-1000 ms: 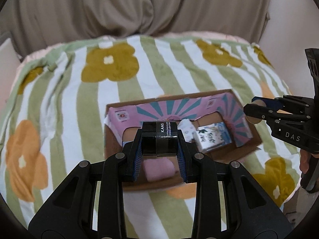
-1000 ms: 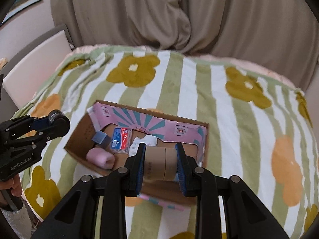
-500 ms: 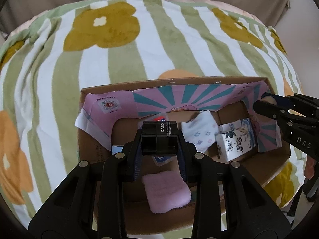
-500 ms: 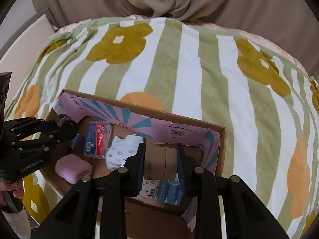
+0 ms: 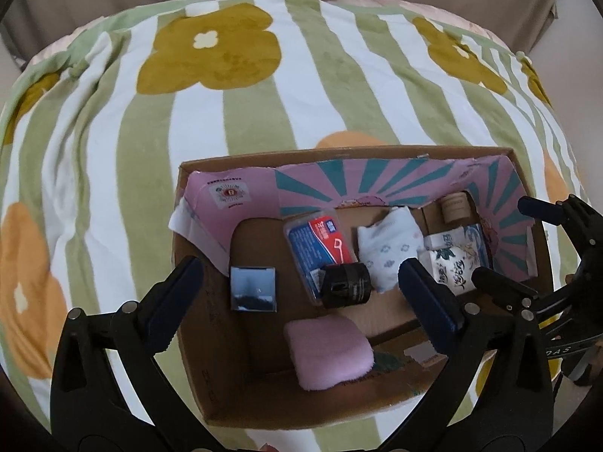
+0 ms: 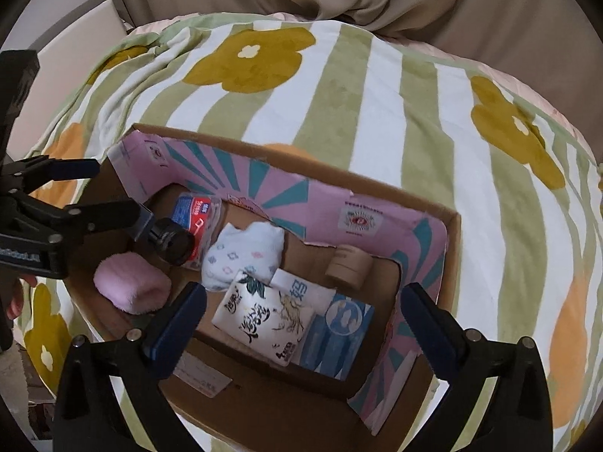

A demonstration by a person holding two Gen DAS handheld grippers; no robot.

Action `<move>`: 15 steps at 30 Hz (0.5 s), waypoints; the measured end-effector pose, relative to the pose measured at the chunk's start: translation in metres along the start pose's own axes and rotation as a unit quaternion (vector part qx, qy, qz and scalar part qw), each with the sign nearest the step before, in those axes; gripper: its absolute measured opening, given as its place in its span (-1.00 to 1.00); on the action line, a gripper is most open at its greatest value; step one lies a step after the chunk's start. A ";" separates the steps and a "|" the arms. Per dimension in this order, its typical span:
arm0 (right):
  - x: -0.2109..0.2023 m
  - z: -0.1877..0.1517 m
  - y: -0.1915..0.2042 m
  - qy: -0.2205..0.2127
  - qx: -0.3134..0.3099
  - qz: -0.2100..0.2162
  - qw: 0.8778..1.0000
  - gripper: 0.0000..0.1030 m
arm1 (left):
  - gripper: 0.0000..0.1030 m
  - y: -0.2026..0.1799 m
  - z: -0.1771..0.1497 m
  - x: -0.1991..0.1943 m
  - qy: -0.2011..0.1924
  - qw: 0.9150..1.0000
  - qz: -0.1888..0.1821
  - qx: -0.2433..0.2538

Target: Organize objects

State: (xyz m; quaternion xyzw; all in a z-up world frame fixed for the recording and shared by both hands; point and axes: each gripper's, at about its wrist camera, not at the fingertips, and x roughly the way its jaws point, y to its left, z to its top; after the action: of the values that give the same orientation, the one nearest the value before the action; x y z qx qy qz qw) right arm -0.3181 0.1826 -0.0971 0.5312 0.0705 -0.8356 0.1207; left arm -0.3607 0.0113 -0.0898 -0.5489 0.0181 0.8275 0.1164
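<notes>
left gripper [image 5: 299, 282] jaws opening, empty | right gripper [image 6: 301, 314] likewise | risk: black cylindrical jar [image 5: 346, 285] (lying sideways on blue plastic floss pack [image 5: 318, 243]) may roll in cardboard box [image 5: 211, 373]

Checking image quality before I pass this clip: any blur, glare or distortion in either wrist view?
Left wrist view: strong fisheye bend with dark corner vignette, soft even light, no glare; cardboard box sharp. Right wrist view: same barrel bend, blanket stripes curve, box contents readable, black jar slightly soft.
</notes>
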 end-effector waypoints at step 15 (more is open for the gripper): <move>-0.049 -0.011 0.011 -0.062 0.017 -0.014 0.998 0.99 | 1.00 -0.012 -0.023 -0.072 -0.076 0.997 0.009 -0.003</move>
State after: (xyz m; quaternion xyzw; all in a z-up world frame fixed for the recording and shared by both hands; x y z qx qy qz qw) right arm -0.2853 0.1807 -0.0569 0.4795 0.0560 -0.8696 0.1041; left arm -0.3104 0.0064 -0.0320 -0.4848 0.0118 0.8678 0.1085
